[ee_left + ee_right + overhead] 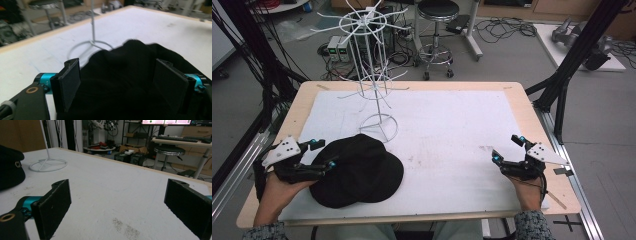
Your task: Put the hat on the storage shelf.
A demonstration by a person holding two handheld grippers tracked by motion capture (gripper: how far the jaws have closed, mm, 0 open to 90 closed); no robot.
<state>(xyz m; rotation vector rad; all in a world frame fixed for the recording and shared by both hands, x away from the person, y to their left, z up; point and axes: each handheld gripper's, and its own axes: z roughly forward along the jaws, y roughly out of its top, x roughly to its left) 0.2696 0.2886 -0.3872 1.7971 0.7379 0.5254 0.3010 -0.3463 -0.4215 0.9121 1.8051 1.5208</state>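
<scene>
Roughly centred, the table (522, 107) is a wood-edged top w/ a white sheet over most of it. On its far-left part stands a white wire rack (371, 60), ring base on the sheet, spokes fanning out at the top; in the left gripper view its base ring shows just beyond the hat.

Next, the black hat (357, 170) lies on the near-left of the sheet, its far edge just beside the rack's base ring. It's a soft, rumpled shape; long axis runs approx left-to-right across the table, w/ the rounded edge bulging toward the right. Which end is front, can't tell. In the right gripper view its edge (10, 168) sits at far left w/ a small metal eyelet on it.

Left tongs (323, 154) are spread wide at the hat's left side; in the left gripper view black fabric (120, 82) fills the gap btwn both pads, but the pads aren't pressed into it, so nothing is gripped.

Right tongs (508, 149) sit at the near-right of the sheet, well apart from the hat, spread wide and empty, bare sheet btwn the pads.
</scene>
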